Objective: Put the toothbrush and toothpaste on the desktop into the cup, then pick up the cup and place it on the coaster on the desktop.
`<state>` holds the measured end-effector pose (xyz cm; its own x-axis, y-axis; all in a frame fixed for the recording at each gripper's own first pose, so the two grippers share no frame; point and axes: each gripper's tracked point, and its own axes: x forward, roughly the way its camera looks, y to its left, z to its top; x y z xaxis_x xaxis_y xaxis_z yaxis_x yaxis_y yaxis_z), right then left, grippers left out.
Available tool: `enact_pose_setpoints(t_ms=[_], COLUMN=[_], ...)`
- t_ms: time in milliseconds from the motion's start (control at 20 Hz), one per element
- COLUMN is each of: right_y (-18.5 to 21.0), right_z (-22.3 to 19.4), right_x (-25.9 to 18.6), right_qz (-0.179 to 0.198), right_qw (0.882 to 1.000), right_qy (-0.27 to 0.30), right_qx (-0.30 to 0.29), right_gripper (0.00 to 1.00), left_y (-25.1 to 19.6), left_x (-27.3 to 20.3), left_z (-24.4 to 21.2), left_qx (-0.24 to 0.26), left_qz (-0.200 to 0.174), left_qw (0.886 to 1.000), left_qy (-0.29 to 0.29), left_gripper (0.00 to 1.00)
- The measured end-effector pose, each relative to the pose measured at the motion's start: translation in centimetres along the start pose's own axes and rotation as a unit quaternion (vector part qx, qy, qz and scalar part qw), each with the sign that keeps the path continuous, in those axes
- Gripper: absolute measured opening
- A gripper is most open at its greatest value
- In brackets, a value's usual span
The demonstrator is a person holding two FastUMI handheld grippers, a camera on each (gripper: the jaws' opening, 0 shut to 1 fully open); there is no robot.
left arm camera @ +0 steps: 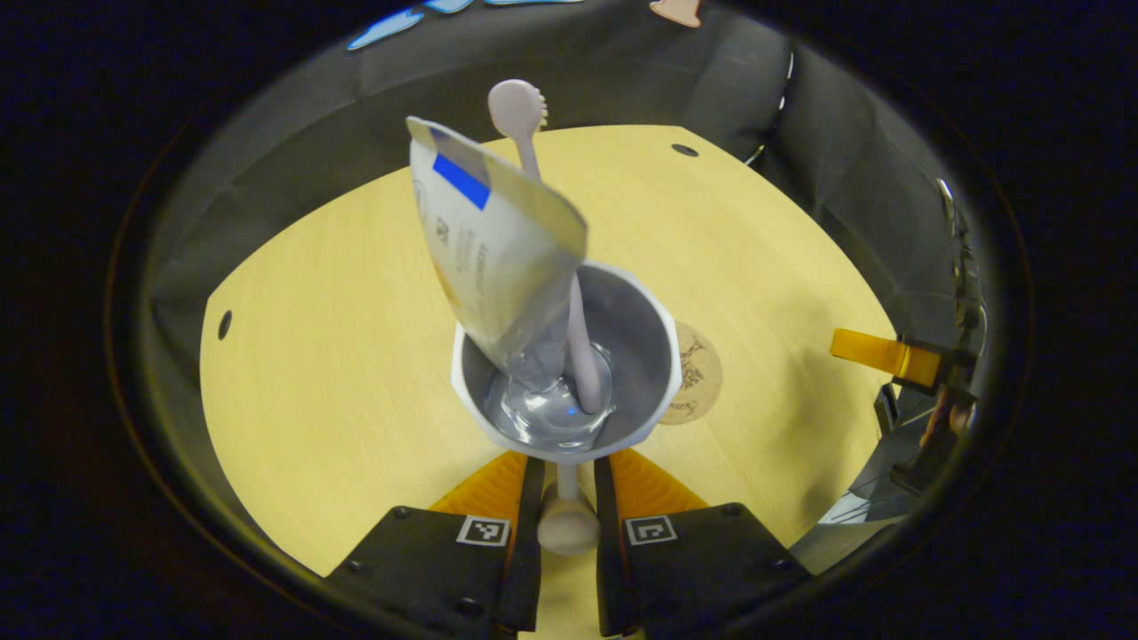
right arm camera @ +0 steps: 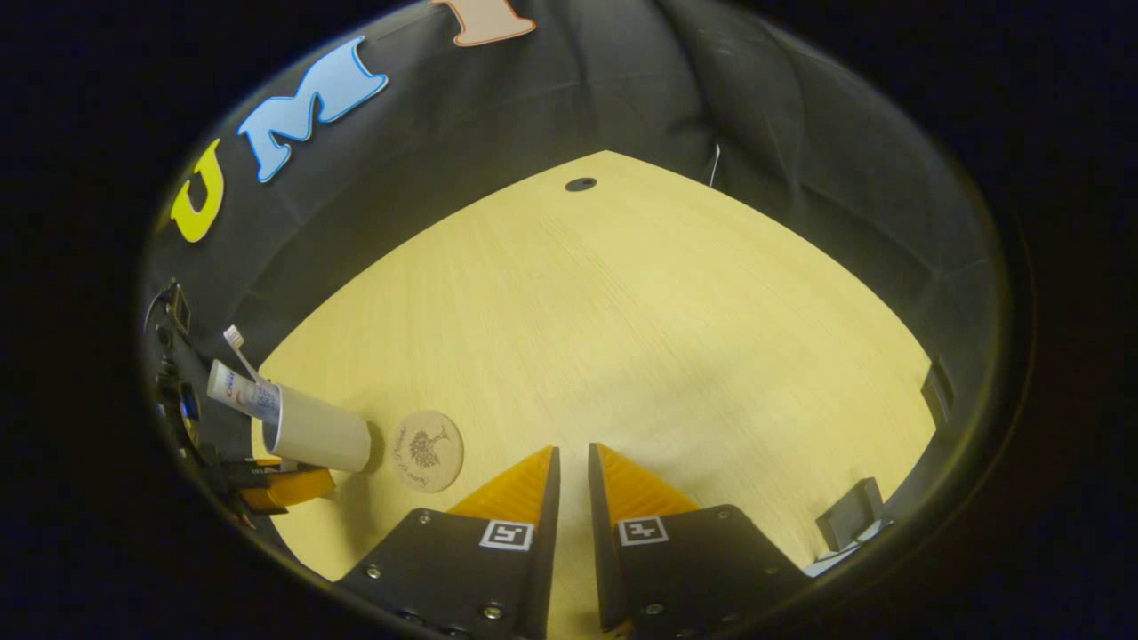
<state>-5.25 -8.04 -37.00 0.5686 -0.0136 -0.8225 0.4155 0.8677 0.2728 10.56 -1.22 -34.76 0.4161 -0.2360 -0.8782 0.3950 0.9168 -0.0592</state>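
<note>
- Step in hand, as I read it: carry the loaded cup (left arm camera: 569,364) to the coaster (left arm camera: 698,373). Brush (left arm camera: 533,178) and paste (left arm camera: 498,240) already stand in the cup.
- Left gripper (left arm camera: 569,484): fingers nearly closed, the cup's near side between them at lower centre of the left gripper view. A rounded pale part sits in the gap; cannot tell if both fingers really press on it, so treat the hold as unconfirmed.
- Right gripper (right arm camera: 569,480): fingers close to shut with a slim gap, holding nothing, hanging over bare worktop (right arm camera: 622,311).
- Cup location: centre of the left gripper view, coaster just beside it to the right, partly hidden by the rim. In the right gripper view, cup at lower left, coaster just right of it, not on it yet.
- Cannot tell if the cup is lifted or resting.
- Advice: keep the cup upright; the tall paste leans upper left and could tip out.
- Move short and sideways toward the coaster, low and slow.
- Centre the base over the disc before releasing.
- Keep the right gripper clear.
</note>
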Motion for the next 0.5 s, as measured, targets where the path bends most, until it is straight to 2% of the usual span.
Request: enact_pose_setpoints(t_ms=[50,100,150,300,350,400,450,500], right_y=[-0.2,-0.3,-0.4,-0.6,-0.7,-0.6,-0.7,-0.8], right_z=[0.1,-0.1,-0.1,0.0,0.1,0.1,0.3,0.2], right_x=[-0.1,0.0,0.0,-0.2,-0.2,-0.2,-0.3,-0.3], right_qz=[0.001,0.001,0.001,0.001,0.001,0.001,0.001,0.001], right_qw=[1.000,1.000,1.000,1.000,1.000,1.000,1.000,1.000], right_qy=[0.000,0.000,0.001,0.002,0.002,0.003,0.003,0.004], right_qx=[0.002,0.003,0.005,0.010,0.012,0.014,0.017,0.020], right_gripper=[0.25,0.21,0.25,0.25,0.21,0.25,0.25,0.21], left_y=[-1.0,-1.7,-2.4,-4.0,-4.4,-4.9,-5.3,-5.7], left_x=[0.6,0.8,0.9,1.4,1.5,1.6,1.7,1.9], left_z=[0.3,0.5,0.7,0.9,0.9,1.1,1.0,1.0], left_qx=[0.006,0.009,0.013,0.024,0.026,0.027,0.028,0.028], left_qz=[-0.004,-0.007,-0.010,-0.014,-0.015,-0.015,-0.016,-0.017], left_qw=[1.000,1.000,1.000,1.000,1.000,1.000,0.999,0.999], left_qy=[-0.001,-0.001,0.000,0.001,0.002,0.003,0.005,0.006], left_gripper=[0.33,0.33,0.33,0.33,0.33,0.33,0.33,0.33])
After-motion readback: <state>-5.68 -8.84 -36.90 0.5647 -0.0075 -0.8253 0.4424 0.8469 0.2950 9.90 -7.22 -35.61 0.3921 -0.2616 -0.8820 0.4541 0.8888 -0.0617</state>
